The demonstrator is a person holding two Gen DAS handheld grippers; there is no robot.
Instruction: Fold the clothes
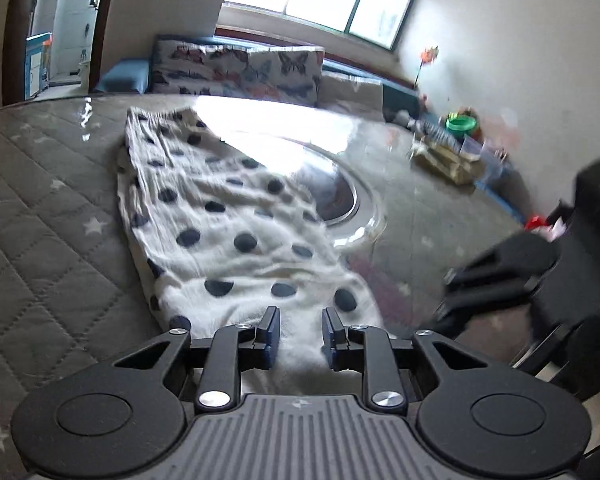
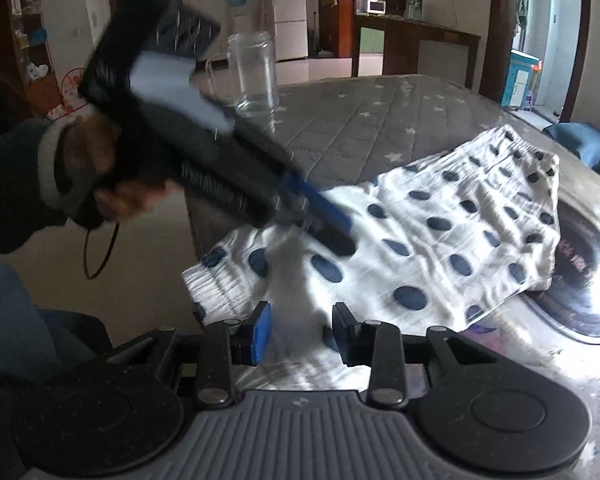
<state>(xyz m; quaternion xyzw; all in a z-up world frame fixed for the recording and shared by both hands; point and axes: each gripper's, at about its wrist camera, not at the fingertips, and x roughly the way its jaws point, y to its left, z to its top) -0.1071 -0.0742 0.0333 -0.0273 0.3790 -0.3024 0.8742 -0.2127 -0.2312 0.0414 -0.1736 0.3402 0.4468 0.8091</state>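
A white garment with dark blue dots (image 1: 236, 232) lies spread lengthwise on the round table, its elastic waistband at the far end. My left gripper (image 1: 300, 330) is open, jaws apart over the garment's near edge, with cloth showing between them. In the right wrist view the same garment (image 2: 440, 232) lies ahead, and my right gripper (image 2: 302, 330) is open just above its near edge. The left gripper (image 2: 332, 232) reaches in from the upper left, blurred, fingertips at the cloth. The right gripper shows blurred in the left wrist view (image 1: 452, 296).
The table has a grey quilted star-print cover (image 1: 40, 240) and a glass turntable (image 1: 352, 200) partly under the garment. A clear glass jar (image 2: 254, 74) stands at the table's far edge. A butterfly-print sofa (image 1: 240, 68) and toys (image 1: 460, 128) lie beyond.
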